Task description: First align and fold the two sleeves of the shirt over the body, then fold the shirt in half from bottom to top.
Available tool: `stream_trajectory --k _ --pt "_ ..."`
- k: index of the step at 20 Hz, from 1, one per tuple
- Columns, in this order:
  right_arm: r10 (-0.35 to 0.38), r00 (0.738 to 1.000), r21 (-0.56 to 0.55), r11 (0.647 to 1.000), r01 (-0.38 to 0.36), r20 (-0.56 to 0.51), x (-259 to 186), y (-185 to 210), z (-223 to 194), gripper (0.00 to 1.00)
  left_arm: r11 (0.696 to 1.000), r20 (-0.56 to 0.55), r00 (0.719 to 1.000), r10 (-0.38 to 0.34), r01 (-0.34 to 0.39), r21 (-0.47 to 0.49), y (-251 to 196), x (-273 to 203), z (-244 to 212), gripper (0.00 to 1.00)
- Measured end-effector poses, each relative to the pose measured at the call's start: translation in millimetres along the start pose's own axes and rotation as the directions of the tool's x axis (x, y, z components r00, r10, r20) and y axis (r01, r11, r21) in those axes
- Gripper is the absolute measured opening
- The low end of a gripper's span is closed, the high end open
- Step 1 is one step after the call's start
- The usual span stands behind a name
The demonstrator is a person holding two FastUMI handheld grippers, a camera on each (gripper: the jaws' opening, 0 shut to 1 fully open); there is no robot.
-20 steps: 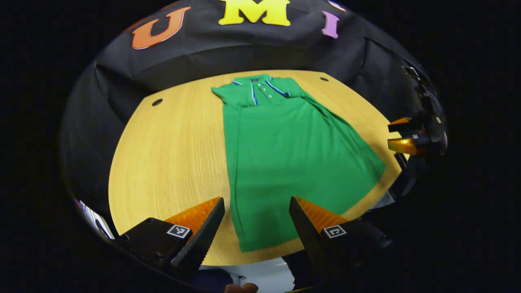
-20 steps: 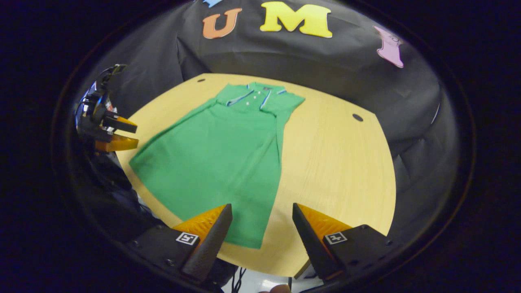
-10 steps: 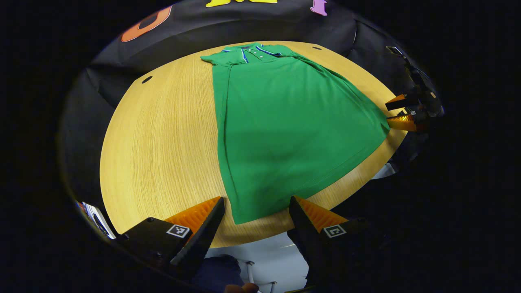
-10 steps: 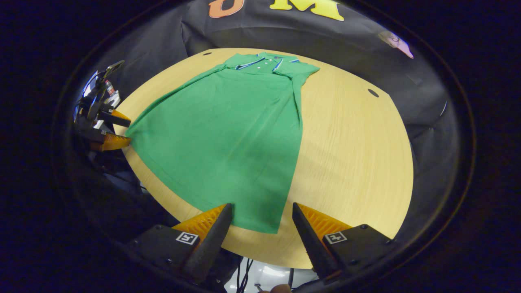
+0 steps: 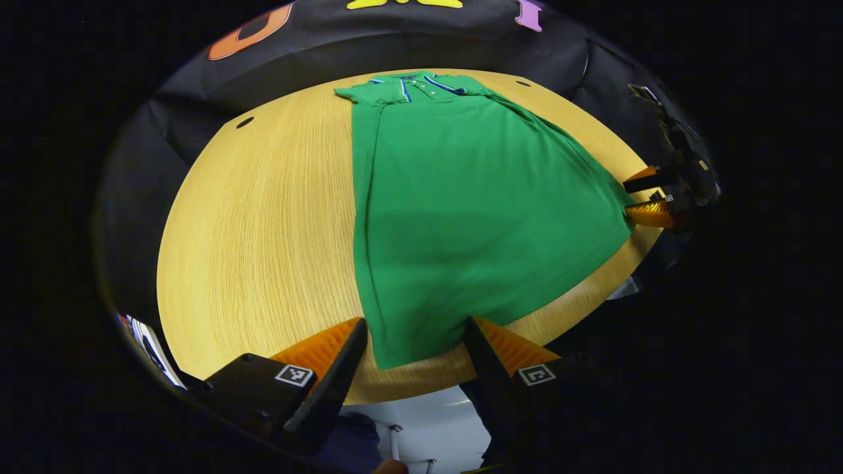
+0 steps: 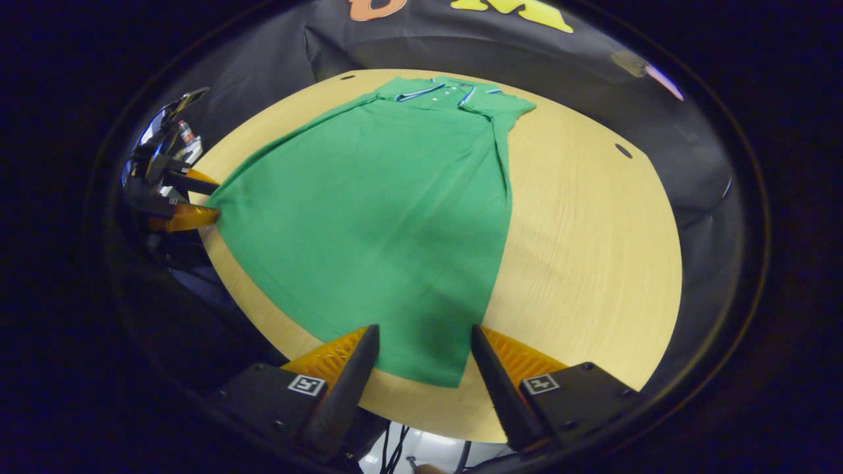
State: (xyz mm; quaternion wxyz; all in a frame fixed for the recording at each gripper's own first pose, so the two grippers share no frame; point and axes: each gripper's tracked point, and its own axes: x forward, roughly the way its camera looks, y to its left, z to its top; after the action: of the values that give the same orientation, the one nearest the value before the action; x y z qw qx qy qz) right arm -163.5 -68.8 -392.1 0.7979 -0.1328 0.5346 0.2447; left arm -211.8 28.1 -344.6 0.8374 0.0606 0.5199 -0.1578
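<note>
Nearest the lens, the left gripper (image 5: 411,355) stands with fingers spread wide, straddling one bottom corner of the green short-sleeved polo shirt (image 5: 461,210) without pinching it. Likewise the right gripper (image 6: 421,362) gapes open around the other hem corner. Beyond, the shirt lies flat on the round pale wooden table (image 5: 263,217), sleeves folded inward, blue-trimmed collar (image 6: 438,92) at the far edge.

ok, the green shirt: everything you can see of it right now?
The green shirt is a polo of knit-looking fabric with a blue-and-white trimmed collar and a buttoned placket at the far end. It lies flat, front up, on the wooden table, both sleeves already folded in, hem toward the near edge. The left gripper and the right gripper each straddle a hem corner, open.
</note>
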Motion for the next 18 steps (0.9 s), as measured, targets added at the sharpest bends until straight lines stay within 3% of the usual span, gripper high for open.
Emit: stream_trajectory --k 1,2,4,5,10,18 --pt "0.003 1.0 0.0 1.0 -0.003 0.002 1.4 -1.3 0.5 0.6 1.0 0.018 1.0 0.002 -0.002 0.003 -1.2 5.0 4.4 0.86" --pt "0.005 1.0 0.019 1.0 -0.005 0.01 0.7 -3.9 2.7 0.43 1.0 0.028 1.0 0.007 -0.007 0.01 -1.1 7.2 7.1 0.86" --pt "0.025 1.0 0.095 0.995 -0.024 -0.01 1.7 -3.9 2.2 0.07 0.999 0.049 0.998 0.033 -0.033 0.006 3.7 6.1 13.5 0.34" --pt "0.032 0.999 0.122 0.992 -0.03 -0.013 1.1 -4.6 2.3 0.07 1.0 0.043 0.999 0.025 -0.026 0.01 3.4 5.5 12.8 0.07" --pt "0.066 0.998 0.194 0.979 -0.064 -0.005 -8.1 -4.1 18.6 0.02 0.998 0.046 0.997 -0.06 0.06 0.002 -3.6 -9.1 25.0 0.04" --pt "0.086 0.99 0.307 0.945 -0.116 0.112 -33.8 -26.4 69.5 0.02 0.993 0.106 0.99 -0.093 0.1 -0.059 2.1 -22.0 75.8 0.03"
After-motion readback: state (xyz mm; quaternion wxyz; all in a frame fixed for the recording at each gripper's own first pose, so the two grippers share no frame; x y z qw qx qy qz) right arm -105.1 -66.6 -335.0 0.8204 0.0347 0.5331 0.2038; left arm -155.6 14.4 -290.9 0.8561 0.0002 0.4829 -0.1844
